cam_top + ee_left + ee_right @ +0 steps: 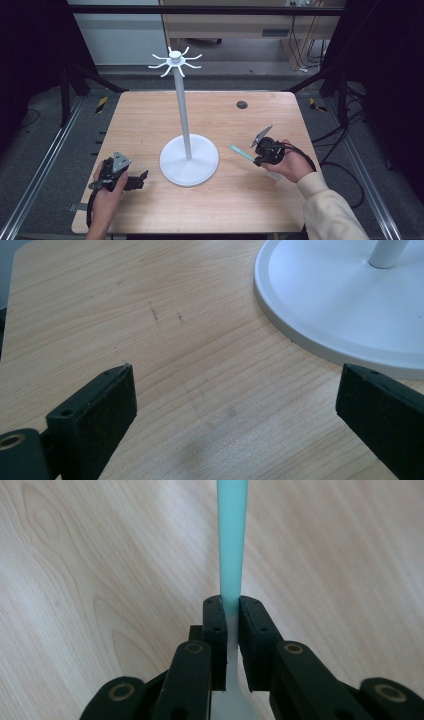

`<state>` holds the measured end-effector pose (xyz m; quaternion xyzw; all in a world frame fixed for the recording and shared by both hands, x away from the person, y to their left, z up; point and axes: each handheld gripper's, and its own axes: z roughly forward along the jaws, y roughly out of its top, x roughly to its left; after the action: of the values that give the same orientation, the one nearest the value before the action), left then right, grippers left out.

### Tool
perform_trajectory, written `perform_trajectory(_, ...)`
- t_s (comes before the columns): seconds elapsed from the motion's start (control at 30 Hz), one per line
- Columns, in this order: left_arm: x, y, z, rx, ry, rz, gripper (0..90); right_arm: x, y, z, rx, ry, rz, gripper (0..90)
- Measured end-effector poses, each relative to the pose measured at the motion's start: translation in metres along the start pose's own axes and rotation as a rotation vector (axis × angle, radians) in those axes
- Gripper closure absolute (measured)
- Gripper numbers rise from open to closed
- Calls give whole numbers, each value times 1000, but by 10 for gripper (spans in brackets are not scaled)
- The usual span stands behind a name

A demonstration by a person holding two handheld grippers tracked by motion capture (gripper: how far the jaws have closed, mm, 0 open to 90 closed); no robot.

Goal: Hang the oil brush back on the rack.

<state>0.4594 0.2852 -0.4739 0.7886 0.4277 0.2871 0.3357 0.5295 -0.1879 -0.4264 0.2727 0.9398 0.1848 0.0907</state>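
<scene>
Right gripper view shows the right claw [231,611] pinching a teal-handled utensil [232,540] just right of the white hook stand [188,159], left claw [235,405] spread empty; that narrow pinch could let it pivot or slip.

A light wooden table [150,115] bore a white hook stand [188,160] on its round base near the middle.

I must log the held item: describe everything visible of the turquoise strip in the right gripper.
The turquoise strip is thin, flat and smooth, plastic by its look, and widens slightly away from the jaws; below them it looks whitish. The right gripper is shut on it. In the high view it points toward the white stand's base, apart from it.
</scene>
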Motion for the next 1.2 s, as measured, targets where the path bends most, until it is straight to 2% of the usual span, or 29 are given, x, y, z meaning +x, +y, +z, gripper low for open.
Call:
perform_trajectory(0.17, 0, 0, 0, 0, -3, -3, 26, 1, 9, -11, -104, -24, 17, 826)
perform_trajectory(0.2, 0, 0, 0, -1, -3, -5, 26, 2, 13, -14, -145, -32, 20, 826)
perform_trajectory(0.23, 0, 0, -1, -2, -1, -5, 26, 2, 13, -14, -145, -32, 20, 826)
perform_trajectory(0.27, 0, -1, -1, -3, -2, -6, 26, 2, 16, -16, -179, -29, 23, 826)
perform_trajectory(0.37, 0, -1, -2, -5, -3, -8, 26, 2, 20, -16, -211, -29, 32, 826)
perform_trajectory(0.47, 0, -1, -2, -6, -4, -10, 26, 0, 24, -17, -270, -47, 57, 826)
perform_trajectory(0.57, 0, -1, -2, -5, -5, -11, 26, -1, 27, -19, -294, -59, 72, 826)
perform_trajectory(0.73, 0, -1, -2, -6, -4, -13, 26, -1, 34, -26, -383, -60, 103, 826)
perform_trajectory(0.9, 0, -1, -3, -8, -6, -15, 26, 4, 44, -30, -448, -76, 130, 826)
perform_trajectory(0.93, -1, -2, -3, -8, -7, -16, 26, 8, 49, -29, -481, -70, 134, 826)
perform_trajectory(1.07, -1, -2, -3, -10, -8, -14, 26, 12, 53, -26, -503, -74, 134, 826)
perform_trajectory(1.2, -1, -1, -3, -12, -4, -18, 26, 16, 55, -23, -496, -69, 136, 826)
